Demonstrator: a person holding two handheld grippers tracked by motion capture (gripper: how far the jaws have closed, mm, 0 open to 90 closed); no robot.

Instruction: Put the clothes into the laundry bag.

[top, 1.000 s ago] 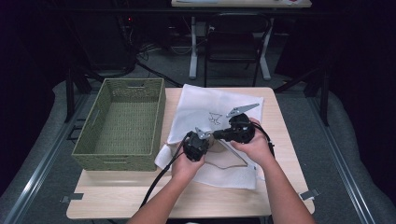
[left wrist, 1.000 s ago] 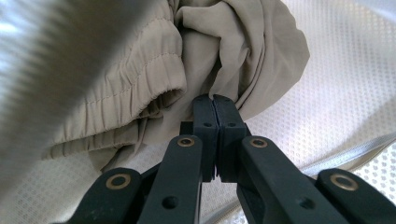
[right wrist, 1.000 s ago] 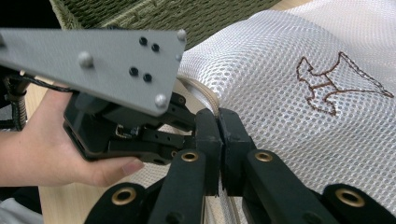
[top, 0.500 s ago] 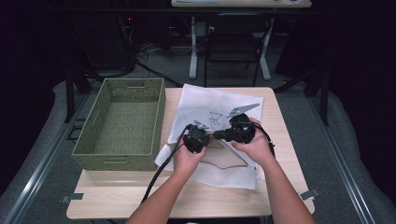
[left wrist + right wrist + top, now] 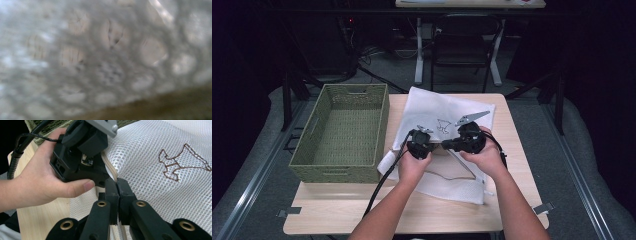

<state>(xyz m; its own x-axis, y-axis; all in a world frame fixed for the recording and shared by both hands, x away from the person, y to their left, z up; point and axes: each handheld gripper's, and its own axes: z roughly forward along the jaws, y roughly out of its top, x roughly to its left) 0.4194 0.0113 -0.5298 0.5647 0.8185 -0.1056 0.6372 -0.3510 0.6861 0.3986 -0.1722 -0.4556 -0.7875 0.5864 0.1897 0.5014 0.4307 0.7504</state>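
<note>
A white mesh bag with brown embroidery lies spread on the wooden table. Its zipper edge runs between the two grippers at mid-table. My right gripper is shut on that zipper edge, with the tape pinched between its black pads. My left gripper faces it from the left, jaws almost meeting the right gripper. Its black body sits in a hand against the bag, jaws hidden. Blurred white mesh lies right against the lens in the left gripper view, so I take that gripper as shut on the bag.
A green woven basket stands on the left of the table, touching the bag's left edge. A black cable trails from the left gripper toward the front edge. A chair and table legs stand beyond the far edge.
My left gripper has shifted slightly away from the person, closer to the right gripper's jaws. The right gripper has stayed in place on the zipper edge.
</note>
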